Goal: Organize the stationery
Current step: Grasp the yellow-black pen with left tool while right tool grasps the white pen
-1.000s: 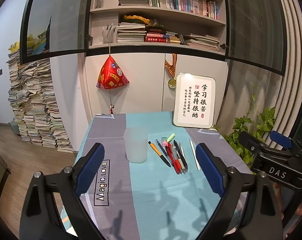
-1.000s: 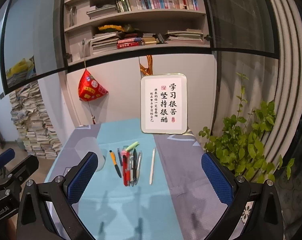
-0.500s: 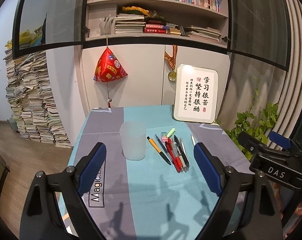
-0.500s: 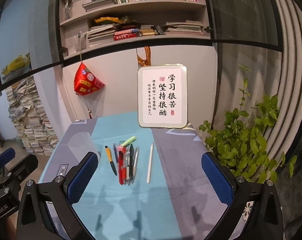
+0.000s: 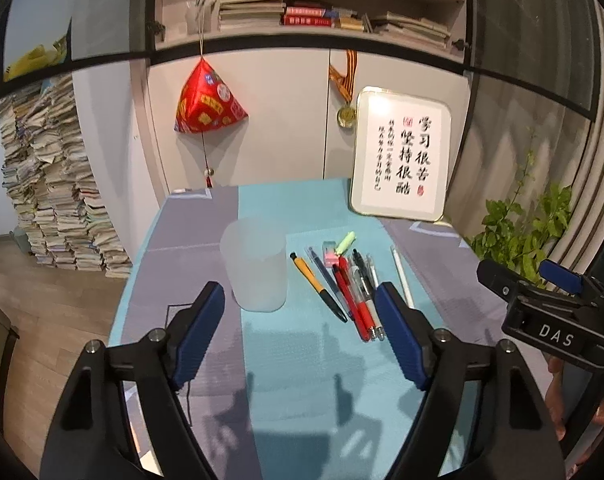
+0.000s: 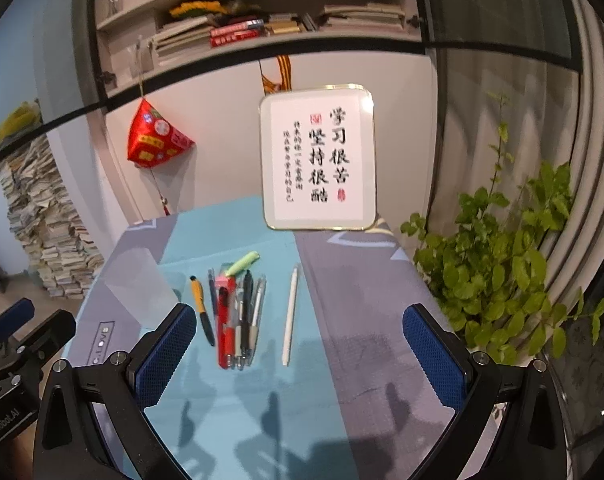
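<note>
Both grippers have dropped closer to the cloth-covered table (image 5: pixel 302 380). Left gripper (image 5: pixel 300 330) jaws closing on nothing; right gripper (image 6: pixel 300 356) wide apart, empty. Translucent plastic cup (image 5: pixel 256 264) stands just left of the loose row of pens (image 6: pixel 234 312).

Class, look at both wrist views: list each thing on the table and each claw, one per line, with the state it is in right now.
Plastic cup: upright, looks empty.
Yellow pen: lying flat, outside the cup.
Red pen: lying flat in the cluster.
White pen: lying flat, apart from the others.
Green highlighter: lying flat, capped.
Framed sign: standing upright.
Left claw: closing, nothing between its jaws.
Right claw: open, holding nothing.
</note>
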`<action>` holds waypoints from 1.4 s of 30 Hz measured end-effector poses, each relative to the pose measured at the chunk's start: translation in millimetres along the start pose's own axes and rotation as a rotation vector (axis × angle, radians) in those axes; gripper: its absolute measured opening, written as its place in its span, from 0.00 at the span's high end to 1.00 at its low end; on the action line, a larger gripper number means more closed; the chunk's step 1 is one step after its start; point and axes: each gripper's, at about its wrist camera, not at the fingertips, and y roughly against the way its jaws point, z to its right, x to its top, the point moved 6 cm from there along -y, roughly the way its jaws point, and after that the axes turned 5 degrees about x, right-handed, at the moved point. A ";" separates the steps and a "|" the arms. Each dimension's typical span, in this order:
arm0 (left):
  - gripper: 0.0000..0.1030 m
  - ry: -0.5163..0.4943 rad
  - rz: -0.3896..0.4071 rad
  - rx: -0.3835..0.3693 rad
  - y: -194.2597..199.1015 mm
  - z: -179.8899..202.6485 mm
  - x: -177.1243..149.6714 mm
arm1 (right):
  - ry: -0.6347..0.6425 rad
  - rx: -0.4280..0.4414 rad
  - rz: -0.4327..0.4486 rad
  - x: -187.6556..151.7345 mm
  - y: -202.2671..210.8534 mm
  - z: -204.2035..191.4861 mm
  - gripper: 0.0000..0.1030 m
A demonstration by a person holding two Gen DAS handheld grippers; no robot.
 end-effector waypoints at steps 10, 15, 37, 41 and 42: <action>0.51 -0.012 -0.130 -0.020 -55.5 4.4 -10.6 | 0.015 0.000 -0.124 -9.2 -59.4 6.1 0.20; 0.62 -0.014 -0.205 -0.053 -81.8 8.1 -19.2 | 0.015 0.020 -0.196 -14.7 -86.8 7.1 0.44; 0.65 0.007 -0.383 -0.120 -162.6 31.7 -37.3 | 0.013 0.041 -0.332 -33.3 -150.7 7.1 0.49; 0.64 -0.010 -0.385 -0.094 -170.2 34.8 -37.6 | 0.034 0.031 -0.355 -40.5 -156.2 5.0 0.49; 0.65 -0.015 -0.384 -0.089 -171.3 35.1 -37.1 | 0.044 0.024 -0.348 -40.6 -156.1 4.4 0.50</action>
